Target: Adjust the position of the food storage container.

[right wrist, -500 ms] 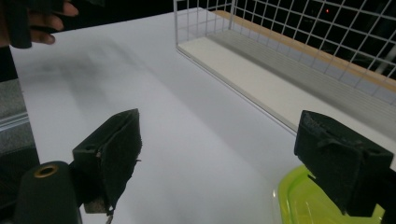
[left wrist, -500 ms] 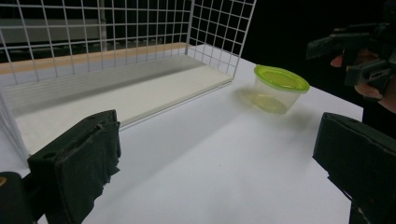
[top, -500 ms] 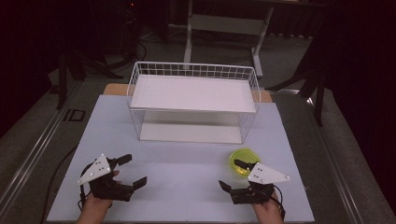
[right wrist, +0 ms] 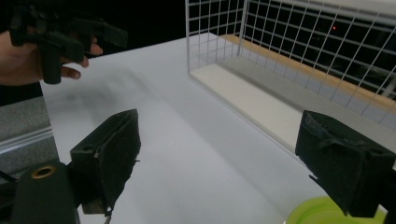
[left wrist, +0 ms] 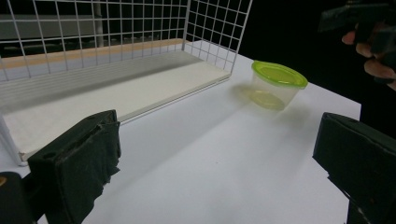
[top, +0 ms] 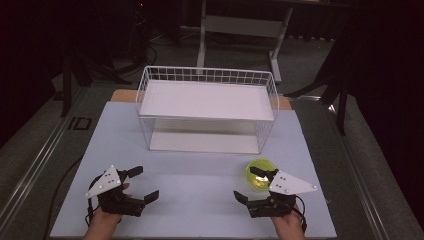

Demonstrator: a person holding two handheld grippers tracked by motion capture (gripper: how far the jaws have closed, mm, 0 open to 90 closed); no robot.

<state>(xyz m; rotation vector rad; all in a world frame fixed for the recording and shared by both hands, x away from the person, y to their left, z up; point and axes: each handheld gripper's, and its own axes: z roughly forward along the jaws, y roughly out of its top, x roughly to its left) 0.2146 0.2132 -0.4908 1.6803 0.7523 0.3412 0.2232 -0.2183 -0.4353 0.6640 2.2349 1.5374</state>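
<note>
Lidded container not yet picked up

Both the left gripper (top: pixel 140 184) and right gripper (top: pixel 250 186) are held agape and empty; the green-lidded container (top: pixel 259 174) sits untouched near right, the wire basket (top: pixel 207 75) beyond.

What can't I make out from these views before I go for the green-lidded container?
- Container, high view: its near side is covered by the right gripper.
- Container, right gripper view: cut off by the bottom edge and partly behind a jaw.
- Container contents: the left gripper view shows a pale yellowish blur through the wall; too soft to identify.
- Wire basket: its top is cut off in both gripper views.
- Left gripper: nothing between its open jaws.
</note>
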